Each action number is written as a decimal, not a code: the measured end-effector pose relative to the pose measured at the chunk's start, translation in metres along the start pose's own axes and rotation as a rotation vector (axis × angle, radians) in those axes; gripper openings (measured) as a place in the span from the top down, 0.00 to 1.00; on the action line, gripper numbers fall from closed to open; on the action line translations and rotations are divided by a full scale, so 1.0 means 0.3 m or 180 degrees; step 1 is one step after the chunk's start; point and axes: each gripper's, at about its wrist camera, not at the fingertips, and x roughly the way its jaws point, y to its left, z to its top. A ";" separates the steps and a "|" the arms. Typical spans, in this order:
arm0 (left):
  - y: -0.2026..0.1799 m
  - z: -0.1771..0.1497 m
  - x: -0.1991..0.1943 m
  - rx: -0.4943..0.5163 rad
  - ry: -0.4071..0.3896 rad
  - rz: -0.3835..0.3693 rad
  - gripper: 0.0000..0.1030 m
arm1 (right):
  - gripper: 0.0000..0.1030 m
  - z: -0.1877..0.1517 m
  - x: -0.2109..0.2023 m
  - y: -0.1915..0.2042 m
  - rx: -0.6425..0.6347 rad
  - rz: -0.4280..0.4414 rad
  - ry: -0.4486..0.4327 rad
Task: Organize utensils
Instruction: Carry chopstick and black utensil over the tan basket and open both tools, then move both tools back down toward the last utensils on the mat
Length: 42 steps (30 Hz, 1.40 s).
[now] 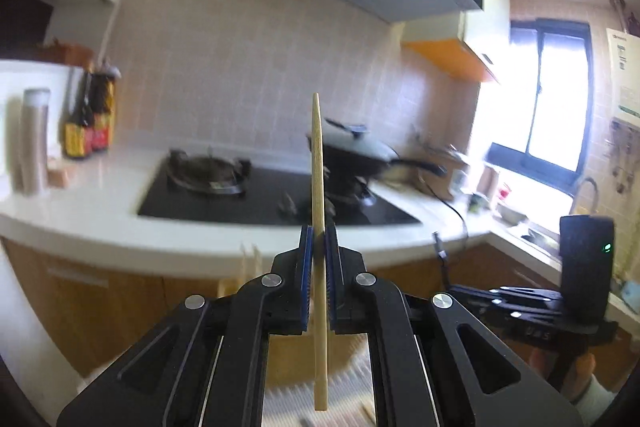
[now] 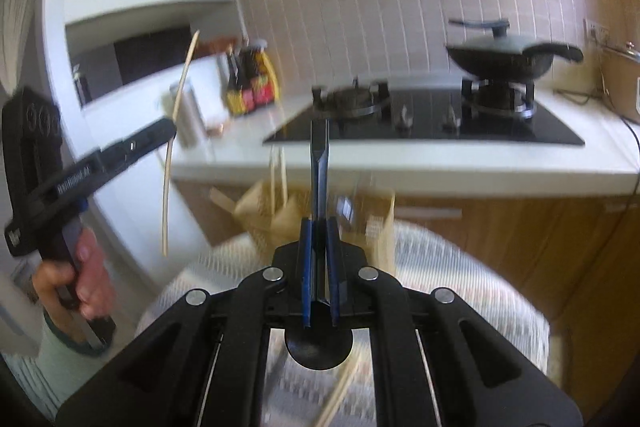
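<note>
In the left wrist view my left gripper [image 1: 319, 231] is shut on a pale wooden chopstick [image 1: 317, 155] that stands upright between the blue pads, high in front of the counter. The right wrist view shows my right gripper [image 2: 319, 223] shut on a black spoon [image 2: 319, 163], its handle pointing up and its bowl down near the camera. The left gripper [image 2: 170, 131] with its chopstick [image 2: 182, 87] appears at that view's left, held by a hand [image 2: 88, 279]. The right gripper [image 1: 460, 291] shows low at the right of the left wrist view.
A blurred beige utensil holder [image 2: 376, 223] with chopsticks [image 2: 278, 171] standing in it sits on a white woven mat [image 2: 460, 267]. More chopsticks [image 2: 340, 395] lie on the mat. Behind are the white counter [image 2: 440, 163], a black hob [image 2: 420, 131], a lidded wok [image 2: 500, 59] and sauce bottles [image 2: 250, 83].
</note>
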 end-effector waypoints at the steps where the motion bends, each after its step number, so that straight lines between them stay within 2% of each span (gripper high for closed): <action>1: 0.014 0.012 0.013 -0.0018 -0.0079 0.0024 0.96 | 0.95 0.024 0.014 -0.013 0.0005 -0.0002 -0.0063; 3: 0.046 0.022 0.042 -0.0053 -0.0254 0.0083 0.96 | 0.95 0.079 0.050 -0.037 -0.0001 -0.0009 -0.0236; 8: 0.095 0.051 0.122 -0.0081 -0.0497 0.0191 0.96 | 0.95 0.158 0.139 -0.082 -0.0039 -0.0081 -0.0523; 16: 0.143 0.024 0.211 -0.0040 -0.0671 0.0419 0.96 | 0.95 0.142 0.326 -0.168 0.0088 0.0137 -0.0450; 20: 0.167 -0.005 0.244 -0.0044 -0.0667 0.0479 0.96 | 0.95 0.111 0.363 -0.194 0.0112 0.0194 -0.0417; 28: 0.211 -0.064 0.282 -0.0159 -0.0586 0.0437 0.96 | 0.95 0.071 0.377 -0.226 0.0131 0.0224 -0.0386; 34: 0.224 -0.090 0.278 -0.0146 -0.0543 0.0308 0.95 | 0.94 0.050 0.348 -0.216 0.0102 0.0187 -0.0397; 36: 0.220 -0.098 0.264 -0.0121 -0.0534 0.0292 0.89 | 0.93 0.043 0.329 -0.210 0.0087 0.0182 -0.0379; 37: 0.221 -0.101 0.253 -0.0124 -0.0518 0.0287 0.76 | 0.90 0.040 0.319 -0.208 0.0087 0.0184 -0.0358; 38: 0.223 -0.104 0.238 -0.0140 -0.0515 0.0289 0.71 | 0.88 0.037 0.307 -0.206 0.0089 0.0196 -0.0340; 40: 0.222 -0.105 0.207 -0.0150 -0.0485 0.0268 0.71 | 0.78 0.028 0.273 -0.199 0.0090 0.0199 -0.0318; 42: 0.220 -0.104 0.171 -0.0171 -0.0459 0.0258 0.69 | 0.78 0.013 0.236 -0.192 0.0105 0.0212 -0.0283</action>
